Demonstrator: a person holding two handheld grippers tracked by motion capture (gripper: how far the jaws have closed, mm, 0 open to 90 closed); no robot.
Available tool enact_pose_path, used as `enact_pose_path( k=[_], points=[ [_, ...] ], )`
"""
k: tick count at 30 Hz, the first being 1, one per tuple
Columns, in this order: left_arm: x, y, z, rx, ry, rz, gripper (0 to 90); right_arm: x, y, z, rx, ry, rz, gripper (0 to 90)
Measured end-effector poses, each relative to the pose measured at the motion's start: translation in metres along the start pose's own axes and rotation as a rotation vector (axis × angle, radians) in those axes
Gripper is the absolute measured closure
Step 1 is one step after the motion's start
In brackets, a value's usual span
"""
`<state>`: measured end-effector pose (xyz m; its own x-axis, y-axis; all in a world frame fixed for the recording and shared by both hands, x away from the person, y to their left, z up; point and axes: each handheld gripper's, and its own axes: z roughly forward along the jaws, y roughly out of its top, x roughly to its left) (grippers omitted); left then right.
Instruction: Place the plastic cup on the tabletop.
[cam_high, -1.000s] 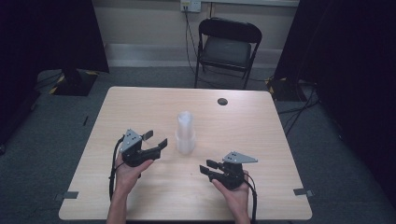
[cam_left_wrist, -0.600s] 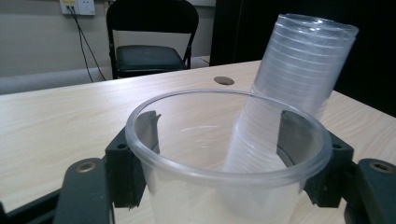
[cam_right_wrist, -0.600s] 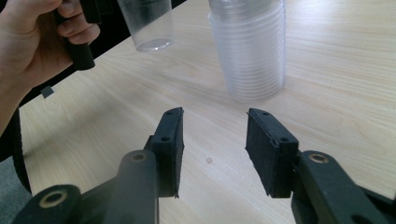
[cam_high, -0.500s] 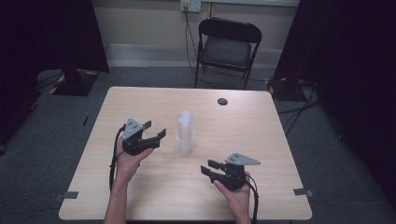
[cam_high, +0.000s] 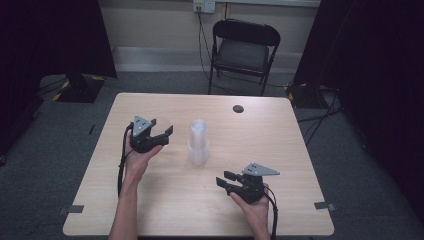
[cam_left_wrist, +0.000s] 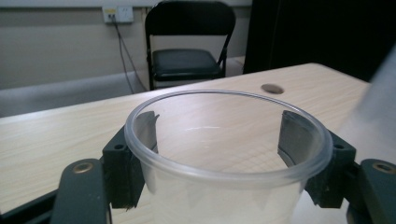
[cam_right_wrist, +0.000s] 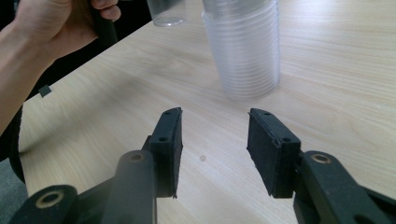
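A single clear plastic cup (cam_left_wrist: 224, 175) sits between the jaws of my left gripper (cam_left_wrist: 226, 140), whose pads lie against its two sides. Those jaws have just been opening a little, with the cup still between them. In the high view the left gripper (cam_high: 165, 131) is left of a tall stack of clear cups (cam_high: 198, 142) standing mid-table. My right gripper (cam_high: 223, 178) rests near the front right, pointing left; it has widened slightly. In the right gripper view its jaws (cam_right_wrist: 215, 140) stand open over bare wood, with the stack (cam_right_wrist: 245, 46) and the held cup (cam_right_wrist: 166, 11) beyond them.
A small dark round disc (cam_high: 238, 108) lies near the table's far edge. A black folding chair (cam_high: 243, 50) stands behind the wooden table (cam_high: 300, 150). A cable trails from each gripper along the forearm. Dark curtains flank the room.
The left hand has moved away from the front edge toward the far side, carrying the clear cup beside the stack. The right hand has stayed where it was.
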<state>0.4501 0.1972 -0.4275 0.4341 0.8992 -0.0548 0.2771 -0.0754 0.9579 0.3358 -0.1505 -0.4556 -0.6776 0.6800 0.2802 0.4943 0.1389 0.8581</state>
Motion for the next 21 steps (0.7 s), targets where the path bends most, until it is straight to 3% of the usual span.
enact_pose_path(
  k=[3,6,9,13,15,17,18,21],
  points=[
    [0.007,-0.002,0.008,0.008,0.003,-0.022,28.5,0.000,-0.001,0.001,0.003,0.008,0.000,56.0],
    [0.012,-0.008,0.017,0.006,0.013,-0.003,28.3,0.000,-0.003,0.001,-0.002,0.012,0.010,55.9],
    [0.016,-0.013,0.024,0.016,0.004,-0.029,28.3,-0.001,-0.005,-0.001,-0.003,0.011,0.014,55.9],
    [0.018,-0.017,0.029,0.010,0.013,-0.027,28.3,-0.003,-0.005,-0.001,0.005,0.002,0.015,55.9],
    [0.017,-0.018,0.031,0.009,0.025,-0.047,28.1,-0.003,-0.005,-0.002,0.001,0.002,0.016,55.9],
    [0.015,-0.019,0.034,-0.004,0.020,-0.037,28.1,-0.002,-0.005,-0.002,0.002,0.002,0.019,56.1],
    [0.016,-0.019,0.036,0.001,0.020,-0.024,28.1,-0.002,-0.005,-0.002,0.006,0.004,0.015,56.2],
    [0.018,-0.022,0.040,0.019,0.013,-0.043,27.7,0.000,-0.006,-0.003,0.006,0.007,0.012,56.3]
  ],
)
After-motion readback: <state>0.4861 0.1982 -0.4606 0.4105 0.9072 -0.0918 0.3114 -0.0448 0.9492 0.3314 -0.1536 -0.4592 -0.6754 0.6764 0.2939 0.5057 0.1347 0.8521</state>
